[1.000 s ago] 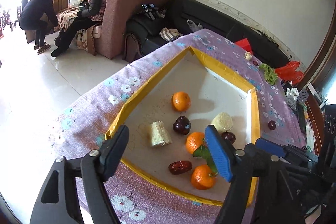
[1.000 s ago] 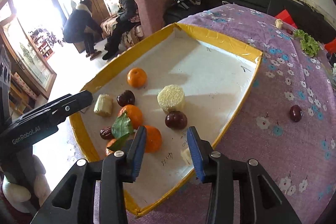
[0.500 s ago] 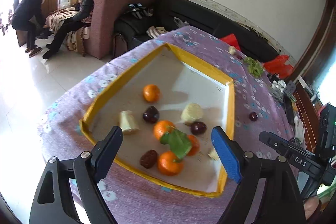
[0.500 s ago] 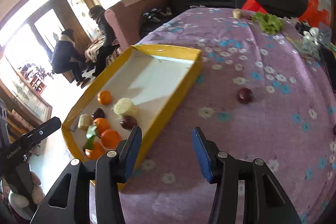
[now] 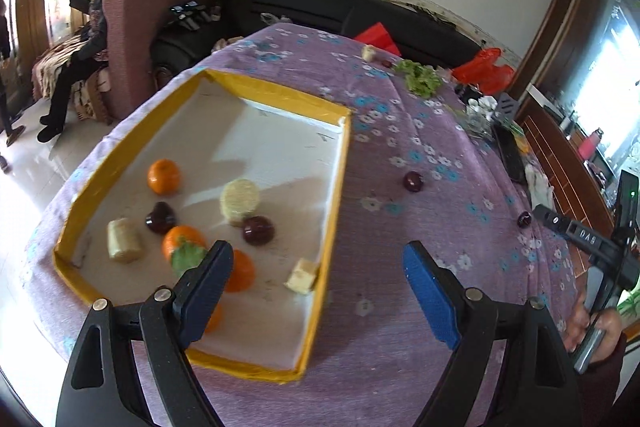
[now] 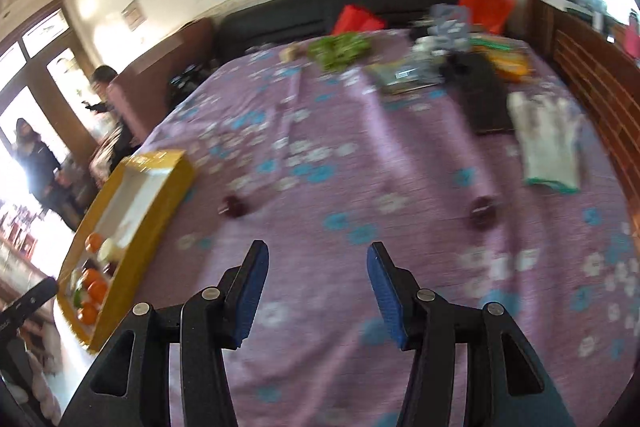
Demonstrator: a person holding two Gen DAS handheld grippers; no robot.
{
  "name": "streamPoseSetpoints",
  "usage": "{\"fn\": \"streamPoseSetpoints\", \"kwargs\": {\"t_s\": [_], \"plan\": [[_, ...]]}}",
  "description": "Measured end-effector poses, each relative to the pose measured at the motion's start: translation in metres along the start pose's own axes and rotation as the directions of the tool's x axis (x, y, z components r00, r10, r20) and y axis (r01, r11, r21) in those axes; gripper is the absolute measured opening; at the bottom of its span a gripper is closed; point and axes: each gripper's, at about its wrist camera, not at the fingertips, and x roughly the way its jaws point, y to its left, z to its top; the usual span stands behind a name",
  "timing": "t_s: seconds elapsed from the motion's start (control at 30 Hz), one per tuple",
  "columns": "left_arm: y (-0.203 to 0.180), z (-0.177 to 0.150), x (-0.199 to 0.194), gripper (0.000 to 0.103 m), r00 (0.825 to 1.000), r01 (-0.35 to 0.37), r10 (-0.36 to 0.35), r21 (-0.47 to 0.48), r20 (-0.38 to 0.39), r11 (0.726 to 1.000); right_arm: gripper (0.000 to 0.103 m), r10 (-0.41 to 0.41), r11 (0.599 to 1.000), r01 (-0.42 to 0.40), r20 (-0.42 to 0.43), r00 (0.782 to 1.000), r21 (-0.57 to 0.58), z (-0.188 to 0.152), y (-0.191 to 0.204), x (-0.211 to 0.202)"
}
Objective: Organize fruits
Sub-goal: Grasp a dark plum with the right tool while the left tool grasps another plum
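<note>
A yellow-rimmed white tray (image 5: pixel 338 187) on the purple flowered cloth holds several oranges (image 5: pixel 163 176), dark red fruits (image 5: pixel 258 230) and pale corn pieces (image 5: pixel 239 201). It also shows at the left of the right wrist view (image 6: pixel 148 195). Two dark red fruits lie loose on the cloth (image 5: pixel 413 181) (image 5: pixel 524 218); in the right wrist view they are blurred (image 6: pixel 236 207) (image 6: pixel 483 211). My left gripper (image 5: pixel 318 291) is open and empty over the tray's near right corner. My right gripper (image 6: pixel 316 287) is open and empty above the cloth, short of both loose fruits.
Green leaves (image 6: pixel 340 49), a white glove (image 6: pixel 548 143), a black flat object (image 6: pixel 486 99) and red bags (image 6: pixel 486 1) lie at the table's far side. A black sofa (image 5: pixel 320 7) and a seated person (image 5: pixel 90 27) are beyond the table.
Both grippers swung right, away from the tray. The right gripper now faces the open cloth with the two loose fruits and its jaws stand wider. The left gripper shifted to the tray's right rim.
</note>
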Motion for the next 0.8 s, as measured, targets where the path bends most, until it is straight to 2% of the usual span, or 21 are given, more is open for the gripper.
{"fn": "streamPoseSetpoints", "kwargs": {"t_s": [0.13,0.27,0.4,0.63,0.73,0.8], "plan": [[-0.023,0.003,0.018,0.086,0.999,0.032,-0.032,0.018,-0.031,0.999,0.058,-0.038,0.993,0.035,0.023,0.999,0.117,0.014,-0.058,-0.014],[-0.045,0.004,0.039,0.086,0.995,0.060,-0.056,0.042,-0.081,0.997,0.058,-0.044,0.984,0.047,-0.016,0.999,0.173,0.011,-0.087,0.004],[-0.069,0.013,0.054,0.086,0.996,0.063,-0.057,0.099,-0.067,0.993,0.058,-0.045,0.989,0.051,-0.046,0.998,0.141,0.012,-0.087,0.036],[-0.101,0.038,0.102,0.086,0.996,0.074,-0.064,0.167,-0.065,0.983,0.058,-0.123,0.992,0.125,-0.058,0.991,0.033,0.013,-0.075,0.080],[-0.112,0.046,0.134,0.086,0.996,0.045,-0.027,0.204,-0.088,0.978,0.049,-0.136,0.991,0.137,-0.052,0.989,0.010,0.010,-0.075,0.083],[-0.120,0.049,0.154,0.085,0.995,0.032,-0.010,0.238,-0.096,0.971,0.037,-0.134,0.991,0.134,-0.047,0.990,0.011,0.008,-0.077,0.082]]}}
